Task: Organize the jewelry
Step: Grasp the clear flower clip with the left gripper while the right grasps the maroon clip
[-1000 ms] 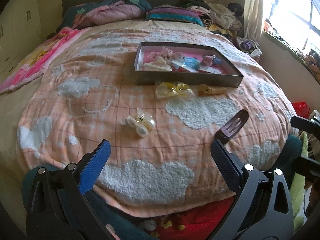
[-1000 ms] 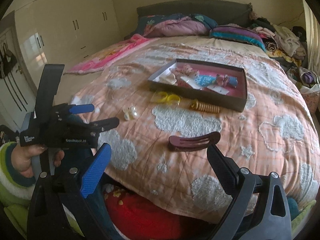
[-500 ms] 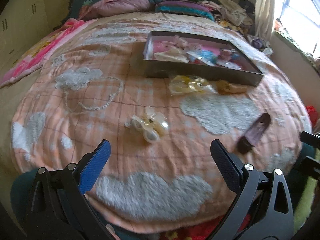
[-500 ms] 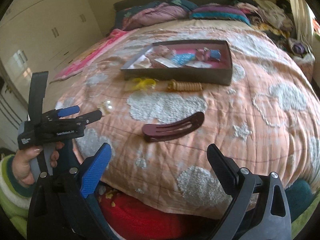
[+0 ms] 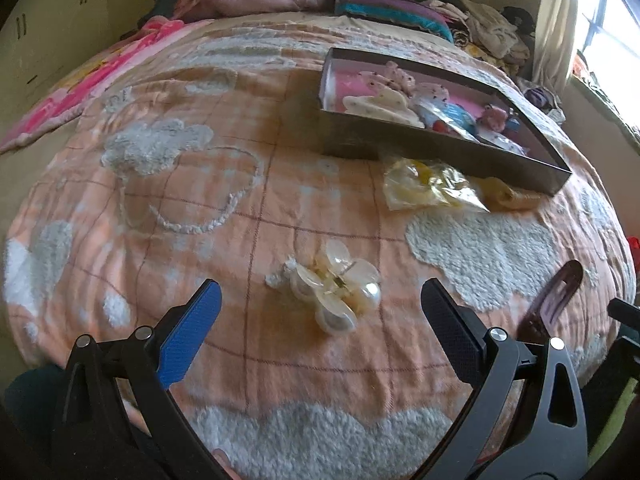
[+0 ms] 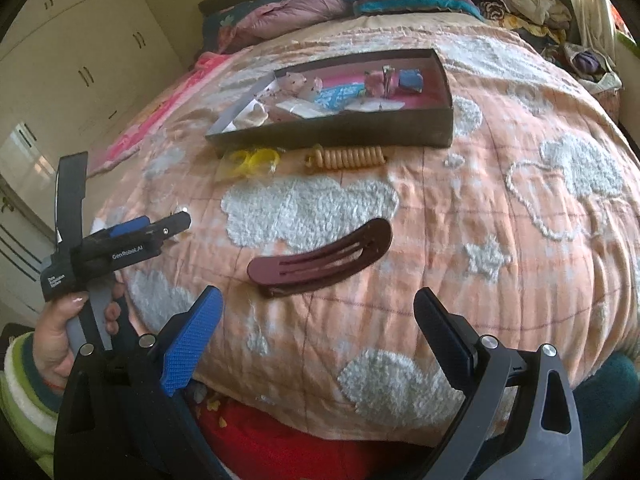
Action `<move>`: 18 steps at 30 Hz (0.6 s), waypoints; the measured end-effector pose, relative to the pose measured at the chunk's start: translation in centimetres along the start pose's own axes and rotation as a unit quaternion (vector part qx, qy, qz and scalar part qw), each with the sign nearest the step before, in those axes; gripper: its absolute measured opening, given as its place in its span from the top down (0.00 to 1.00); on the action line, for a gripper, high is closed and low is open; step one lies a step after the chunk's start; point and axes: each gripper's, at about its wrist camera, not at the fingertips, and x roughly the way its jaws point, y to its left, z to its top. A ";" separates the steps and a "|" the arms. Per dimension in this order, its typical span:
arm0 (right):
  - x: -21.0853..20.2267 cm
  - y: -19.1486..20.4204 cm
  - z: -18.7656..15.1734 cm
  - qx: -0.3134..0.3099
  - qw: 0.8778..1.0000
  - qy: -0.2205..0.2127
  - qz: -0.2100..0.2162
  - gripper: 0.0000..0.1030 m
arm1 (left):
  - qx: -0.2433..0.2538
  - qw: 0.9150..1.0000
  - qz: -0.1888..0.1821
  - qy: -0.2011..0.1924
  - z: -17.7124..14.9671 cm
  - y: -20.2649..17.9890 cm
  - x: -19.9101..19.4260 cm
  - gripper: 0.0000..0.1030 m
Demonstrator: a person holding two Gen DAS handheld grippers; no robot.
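A pearly white claw clip [image 5: 334, 292] lies on the peach quilt just ahead of my open, empty left gripper [image 5: 320, 320]. A dark maroon snap clip [image 6: 320, 258] lies just ahead of my open, empty right gripper [image 6: 318, 328]; it also shows in the left wrist view [image 5: 554, 300]. A grey tray [image 6: 400, 128] with a pink lining holds several hair accessories farther back [image 5: 400, 140]. A yellow item in clear wrap [image 5: 424, 188] and a tan spiral hair tie [image 6: 346, 158] lie against the tray's near wall. The left gripper shows at the left of the right wrist view [image 6: 156, 230].
The quilt [image 6: 520, 240] drops off at the near bed edge under both grippers. Pillows and a pile of clothes [image 5: 480, 20] line the far side. White wardrobes [image 6: 80, 60] stand to the left, a window [image 5: 612, 40] to the right.
Both grippers have moved forward and down toward the bed. The white claw clip and the maroon clip now lie much closer to the fingers. Nothing on the bed has moved.
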 end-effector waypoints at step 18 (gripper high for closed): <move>2.8 -2.3 1.0 0.048 0.998 0.037 0.014 0.07 | 0.025 1.000 -0.003 0.015 1.2 -1.0 2.7 0.24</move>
